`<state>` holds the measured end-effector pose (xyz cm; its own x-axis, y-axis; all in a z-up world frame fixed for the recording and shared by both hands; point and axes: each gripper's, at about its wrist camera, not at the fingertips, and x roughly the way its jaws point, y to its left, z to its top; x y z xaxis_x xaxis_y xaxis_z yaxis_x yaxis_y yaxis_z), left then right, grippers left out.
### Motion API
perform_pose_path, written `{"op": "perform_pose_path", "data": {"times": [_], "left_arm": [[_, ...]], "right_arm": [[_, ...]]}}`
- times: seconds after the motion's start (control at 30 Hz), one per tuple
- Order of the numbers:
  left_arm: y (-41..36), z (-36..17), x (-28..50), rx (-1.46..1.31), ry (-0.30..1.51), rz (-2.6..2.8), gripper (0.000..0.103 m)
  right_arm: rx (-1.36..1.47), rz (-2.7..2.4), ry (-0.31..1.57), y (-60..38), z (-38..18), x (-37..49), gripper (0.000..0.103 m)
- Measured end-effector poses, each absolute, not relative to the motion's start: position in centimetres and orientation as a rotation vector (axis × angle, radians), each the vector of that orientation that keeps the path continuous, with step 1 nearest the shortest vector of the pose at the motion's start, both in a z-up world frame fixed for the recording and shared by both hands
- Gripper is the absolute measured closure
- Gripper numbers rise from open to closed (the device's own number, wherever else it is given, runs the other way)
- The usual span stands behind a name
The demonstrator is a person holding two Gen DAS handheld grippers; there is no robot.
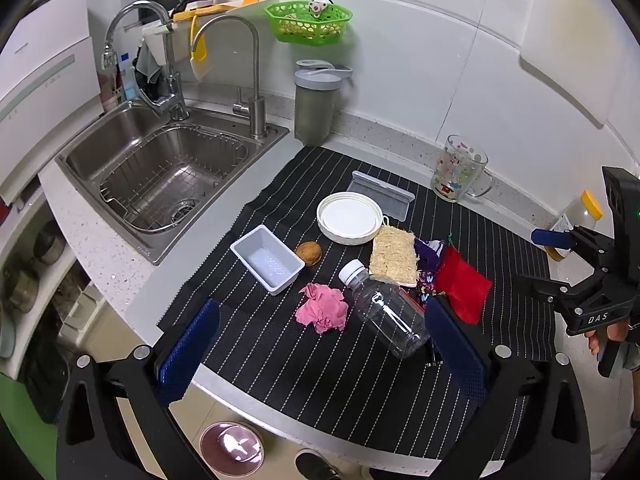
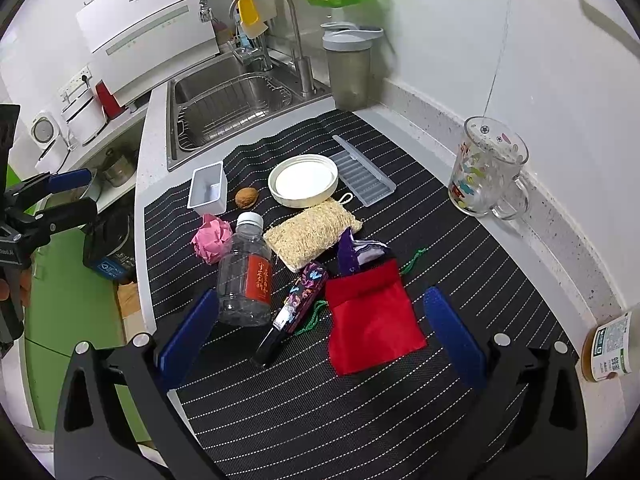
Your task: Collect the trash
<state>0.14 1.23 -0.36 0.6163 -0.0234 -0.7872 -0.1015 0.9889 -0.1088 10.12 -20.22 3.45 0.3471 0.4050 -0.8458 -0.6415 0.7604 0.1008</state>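
Note:
On the black striped mat (image 1: 280, 364) lie a crumpled pink paper (image 1: 322, 307) (image 2: 212, 238), an empty clear plastic bottle (image 1: 384, 312) (image 2: 246, 272) on its side and a brown nut shell (image 1: 308, 253) (image 2: 245, 197). A small white box (image 1: 267, 260) (image 2: 208, 188) stands beside them. My left gripper (image 1: 320, 348) hovers open above the mat's near edge, short of the paper and bottle. My right gripper (image 2: 322, 336) is open too, above a red pouch (image 2: 370, 320) and a dark patterned tube (image 2: 296, 308). Neither holds anything.
A loofah pad (image 2: 310, 234), white lid (image 2: 303, 180), clear ribbed tray (image 2: 362, 176) and glass mug (image 2: 486, 168) fill the mat's far side. The sink (image 1: 160, 176) lies left, a grey shaker cup (image 1: 316, 108) behind, a jar (image 2: 608, 348) far right. A dark bin (image 2: 108, 252) stands on the floor.

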Motion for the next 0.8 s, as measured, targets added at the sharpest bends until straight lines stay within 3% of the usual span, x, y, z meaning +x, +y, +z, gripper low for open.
{"op": "perform_pose_path", "data": {"times": [0.8], "left_arm": [[1.48, -0.36, 0.27, -0.148, 0.907, 0.051, 0.005]], "right_arm": [[-0.267, 0.692, 1.009, -20.15, 3.14, 9.85, 0.003]]}}
